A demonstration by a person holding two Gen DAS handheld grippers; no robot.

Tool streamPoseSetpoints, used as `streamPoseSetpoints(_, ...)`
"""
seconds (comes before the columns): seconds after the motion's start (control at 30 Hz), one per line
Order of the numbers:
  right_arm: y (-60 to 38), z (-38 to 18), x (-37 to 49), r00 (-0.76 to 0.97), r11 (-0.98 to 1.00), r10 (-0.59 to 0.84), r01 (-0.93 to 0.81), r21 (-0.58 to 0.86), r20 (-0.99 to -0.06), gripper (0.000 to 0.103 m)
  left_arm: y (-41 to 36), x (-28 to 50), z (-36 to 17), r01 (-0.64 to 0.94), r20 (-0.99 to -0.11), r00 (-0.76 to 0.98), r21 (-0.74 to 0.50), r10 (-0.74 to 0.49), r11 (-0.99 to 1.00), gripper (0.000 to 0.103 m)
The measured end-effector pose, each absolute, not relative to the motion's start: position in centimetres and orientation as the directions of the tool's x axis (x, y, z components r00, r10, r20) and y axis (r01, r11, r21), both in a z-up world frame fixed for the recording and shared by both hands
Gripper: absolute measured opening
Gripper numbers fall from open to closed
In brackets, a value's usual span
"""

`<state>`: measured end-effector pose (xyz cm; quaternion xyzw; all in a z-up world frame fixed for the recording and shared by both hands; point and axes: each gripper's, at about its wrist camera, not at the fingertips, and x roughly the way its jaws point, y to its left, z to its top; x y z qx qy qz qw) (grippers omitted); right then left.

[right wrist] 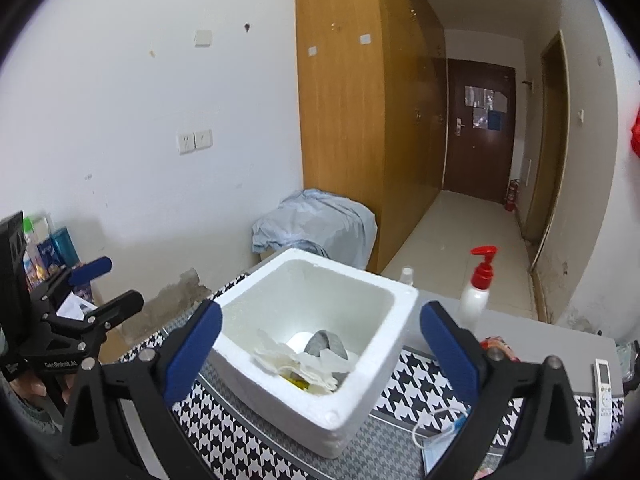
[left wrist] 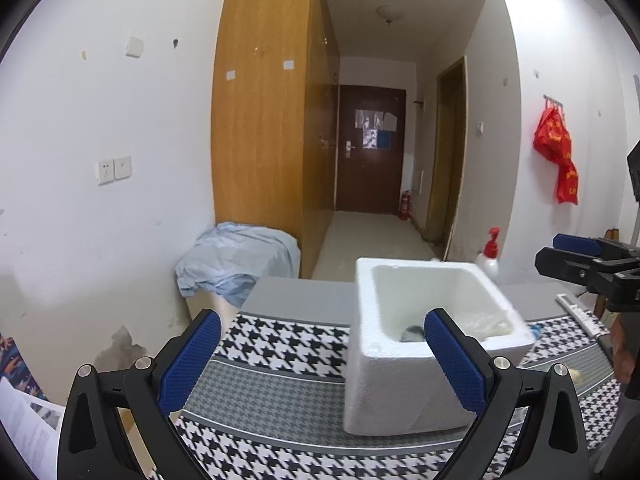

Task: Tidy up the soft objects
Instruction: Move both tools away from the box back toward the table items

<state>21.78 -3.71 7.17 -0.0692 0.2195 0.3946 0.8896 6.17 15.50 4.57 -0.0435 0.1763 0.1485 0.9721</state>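
Landmark: one white foam box (right wrist: 316,344), standing on the houndstooth cloth (right wrist: 424,384) that covers the table.

Far left of the box, right-wrist view: one cluster of bottles and cartons (right wrist: 48,252) against the wall, too small to count exactly. The left gripper (right wrist: 106,286) hangs left of the box, its two blue-padded fingers spread wide, nothing between them. A hand (right wrist: 28,390) shows below it at the frame edge.

Left-wrist view confirms: left gripper (left wrist: 322,338) wide open and empty, with the near left wall of the box (left wrist: 384,364) showing between its pads but untouched.

Behind the box, to its left: one pale blue sheet (right wrist: 316,224) draped over a low object beside one wooden wardrobe (right wrist: 360,112).

Inside the box: one grey soft object (right wrist: 324,342) near the middle of the floor, and white crumpled tissue or cloth pieces (right wrist: 304,364) at the near side, count unclear, with something yellow under them.

Right gripper (right wrist: 320,334): jaws wide apart, straddling the box view, holding nothing.

Right of the box:
- one clear small bottle (right wrist: 406,276) just behind its far right corner
- one white pump bottle with red top (right wrist: 478,292)
- one blue face mask (right wrist: 438,444) on the cloth, near right
- one white remote (right wrist: 604,392), farther right
- one orange packet (right wrist: 498,346) behind the right finger, partly hidden
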Motion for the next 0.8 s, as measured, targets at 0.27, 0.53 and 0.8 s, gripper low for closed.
streamPoseSetpoints(0.27,-6.5,7.3,20.2,0.622,0.695,0.662,-0.718,0.033,-0.418,0.101,12.1,5.3,5.4,-0.262,-0.324,0.915,-0.021,0.242,0.965,0.102)
streamPoseSetpoints(0.53,-9.8,7.5,18.6,0.662,0.719,0.652,-0.694,0.026,-0.369,0.102,9.2,5.0,5.9,-0.201,-0.304,0.933,0.005,0.193,0.980,0.102)
streamPoseSetpoints(0.8,-12.7,7.2,17.0,0.704,0.751,0.627,-0.660,0.019,-0.332,0.102,7.6,4.1,6.0,-0.185,-0.271,0.946,0.000,0.178,0.983,0.102)
